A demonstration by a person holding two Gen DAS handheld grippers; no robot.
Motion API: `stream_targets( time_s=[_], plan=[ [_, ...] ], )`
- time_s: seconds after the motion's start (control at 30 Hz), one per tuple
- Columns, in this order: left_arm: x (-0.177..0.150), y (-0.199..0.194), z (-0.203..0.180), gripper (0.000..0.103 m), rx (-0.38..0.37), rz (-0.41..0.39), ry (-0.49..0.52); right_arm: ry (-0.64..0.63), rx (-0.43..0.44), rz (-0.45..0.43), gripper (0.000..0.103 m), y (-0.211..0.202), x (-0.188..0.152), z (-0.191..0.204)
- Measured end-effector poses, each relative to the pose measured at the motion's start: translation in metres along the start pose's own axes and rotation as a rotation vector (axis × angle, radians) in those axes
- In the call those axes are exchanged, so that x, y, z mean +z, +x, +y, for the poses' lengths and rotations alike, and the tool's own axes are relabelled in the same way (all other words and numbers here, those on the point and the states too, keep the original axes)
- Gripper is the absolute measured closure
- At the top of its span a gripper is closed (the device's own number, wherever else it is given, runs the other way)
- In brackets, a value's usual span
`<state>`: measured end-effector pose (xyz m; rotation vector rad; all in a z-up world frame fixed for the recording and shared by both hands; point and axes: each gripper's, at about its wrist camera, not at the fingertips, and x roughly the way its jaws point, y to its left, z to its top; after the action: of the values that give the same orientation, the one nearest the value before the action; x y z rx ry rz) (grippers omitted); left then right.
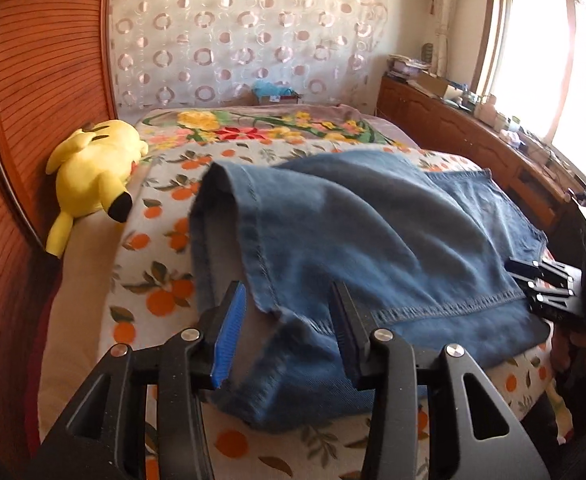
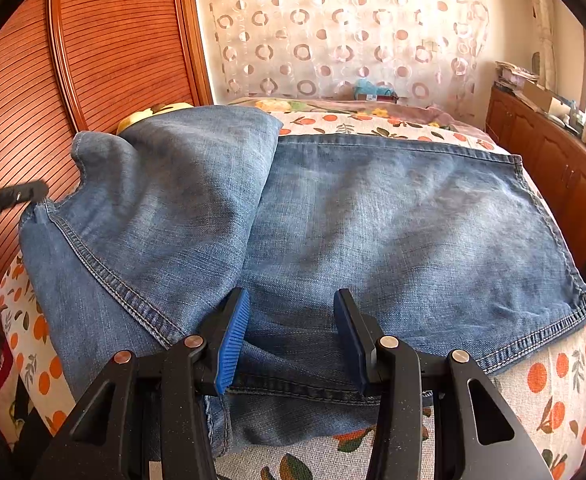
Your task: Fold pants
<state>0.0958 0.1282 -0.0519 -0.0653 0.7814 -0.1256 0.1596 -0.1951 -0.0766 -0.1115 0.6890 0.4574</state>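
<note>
Blue denim pants (image 2: 373, 220) are lying half-folded across the orange-print bedspread (image 2: 553, 380), the left gripper (image 1: 289, 332) hovering with fingers parted around a loose hem, while the right gripper (image 2: 291, 340), fingers apart and gripping nothing, is resting over the near edge, probably steadying it.

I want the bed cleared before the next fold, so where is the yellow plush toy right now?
In the left wrist view, the yellow plush toy lies at the left edge of the orange-print bedspread, against the reddish wooden headboard, left of the blue denim pants.
</note>
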Motion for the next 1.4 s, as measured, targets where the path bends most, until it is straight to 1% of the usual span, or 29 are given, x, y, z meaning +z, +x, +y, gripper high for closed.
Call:
stream_targets(
  time_s=[0.1, 0.17, 0.2, 0.23, 0.27, 0.3, 0.33, 0.4, 0.53, 0.63, 0.73, 0.9, 0.97, 1.1, 1.17, 1.27, 1.3, 1.33, 1.4],
  plan=[
    [-0.008, 0.005, -0.005, 0.059, 0.0, 0.026, 0.003, 0.001, 0.0, 0.003, 0.058, 0.001, 0.001, 0.0],
    [-0.012, 0.006, -0.003, 0.059, 0.002, 0.033, -0.017, 0.001, 0.0, 0.004, 0.058, 0.001, 0.001, 0.0],
    [-0.014, 0.006, -0.001, 0.059, -0.01, 0.031, -0.031, 0.001, 0.0, 0.004, 0.058, 0.001, 0.001, 0.0],
    [-0.016, 0.005, 0.0, 0.063, -0.023, 0.027, -0.038, 0.001, 0.0, 0.003, 0.057, 0.001, 0.001, 0.0],
    [-0.016, 0.004, 0.0, 0.069, -0.039, 0.022, -0.041, 0.002, 0.002, 0.003, 0.058, 0.001, 0.001, -0.001],
    [-0.017, 0.003, 0.0, 0.079, -0.04, 0.019, -0.036, 0.003, 0.004, 0.003, 0.058, 0.001, 0.001, -0.001],
    [-0.017, -0.001, -0.002, 0.083, -0.037, 0.01, -0.025, 0.004, 0.005, 0.004, 0.058, 0.001, 0.001, -0.001],
    [-0.018, -0.009, -0.006, 0.085, -0.045, -0.017, -0.01, 0.005, 0.005, 0.006, 0.058, 0.002, 0.001, -0.002],
    [-0.021, -0.039, -0.005, 0.086, -0.051, -0.101, -0.021, 0.008, 0.007, 0.006, 0.058, 0.002, 0.001, -0.003],
    [-0.027, -0.056, 0.004, 0.086, -0.065, -0.128, -0.047, 0.013, 0.011, 0.005, 0.058, 0.003, 0.001, -0.004],
    [-0.038, -0.058, 0.007, 0.086, -0.057, -0.107, -0.056, 0.019, 0.016, 0.004, 0.058, 0.003, 0.001, -0.006],
    [-0.056, -0.04, 0.01, 0.086, -0.031, -0.033, -0.072, 0.021, 0.019, 0.004, 0.058, 0.003, 0.001, -0.009],
    [-0.06, -0.036, 0.011, 0.086, -0.024, -0.021, -0.082, 0.021, 0.019, 0.004, 0.058, 0.003, 0.001, -0.009],
    [-0.059, -0.041, 0.013, 0.081, -0.013, -0.031, -0.094, 0.021, 0.02, 0.005, 0.058, 0.004, 0.001, -0.01],
    [-0.057, -0.045, 0.013, 0.077, 0.004, -0.04, -0.09, 0.021, 0.02, 0.005, 0.058, 0.004, 0.001, -0.01],
    [-0.053, -0.05, 0.014, 0.066, 0.021, -0.051, -0.085, 0.022, 0.02, 0.002, 0.058, 0.004, 0.001, -0.011],
    [-0.052, -0.051, 0.015, 0.057, 0.022, -0.058, -0.084, 0.021, 0.019, 0.0, 0.058, 0.003, 0.001, -0.009],
    [-0.051, -0.053, 0.016, 0.051, 0.022, -0.068, -0.085, 0.021, 0.018, -0.002, 0.058, 0.003, 0.001, -0.01],
    [-0.048, -0.055, 0.016, 0.049, 0.024, -0.083, -0.08, 0.017, 0.016, -0.005, 0.058, 0.002, 0.0, -0.01]
  ],
)
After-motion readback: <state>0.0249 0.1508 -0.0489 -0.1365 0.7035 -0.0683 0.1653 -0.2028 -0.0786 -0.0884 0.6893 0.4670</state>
